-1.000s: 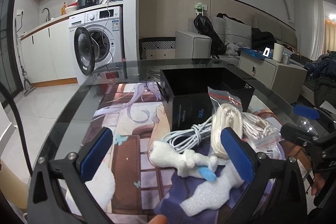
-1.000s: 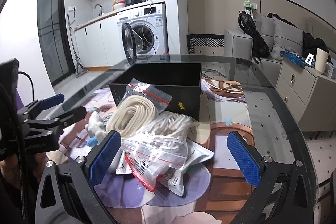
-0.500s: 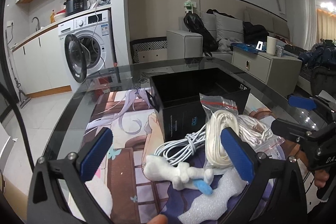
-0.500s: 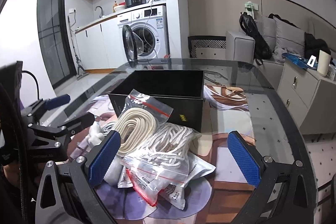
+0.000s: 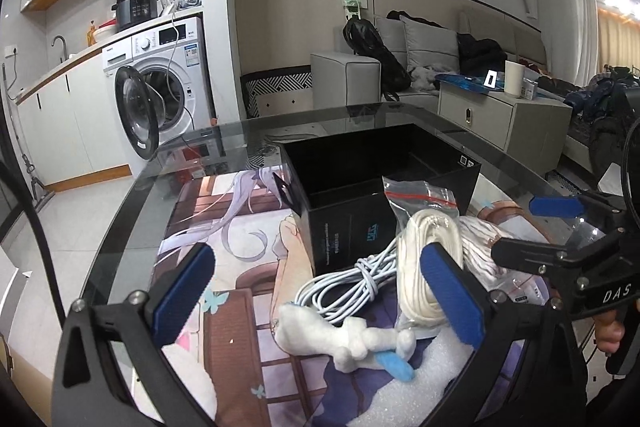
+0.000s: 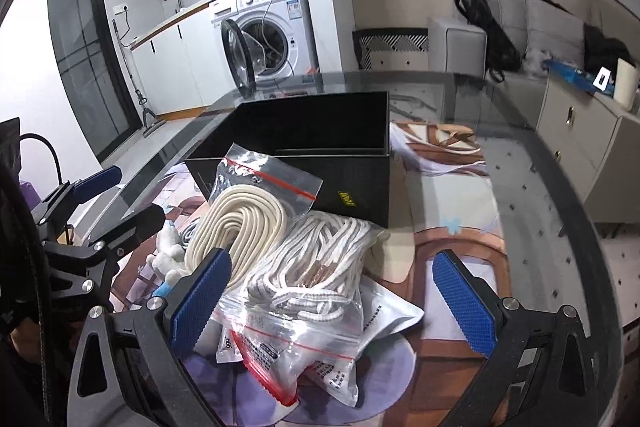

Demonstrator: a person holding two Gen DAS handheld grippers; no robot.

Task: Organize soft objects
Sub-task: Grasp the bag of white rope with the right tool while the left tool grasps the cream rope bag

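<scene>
Bagged ropes [image 6: 256,227] lie before the box [image 6: 320,155] on the table [image 6: 540,195].

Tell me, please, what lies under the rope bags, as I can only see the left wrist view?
Observer: A flat white printed pouch lies beneath the bag of thin white cord.
Operator: Thank you. Is the right hand-held gripper gripping anything?
Observer: No, the right hand-held gripper is open, with its jaws spread wide over that bag.
Operator: Does the black box carry any mark on that side?
Observer: Yes, a small yellow logo sits low on the wall of the black box that faces the right wrist camera.
</scene>
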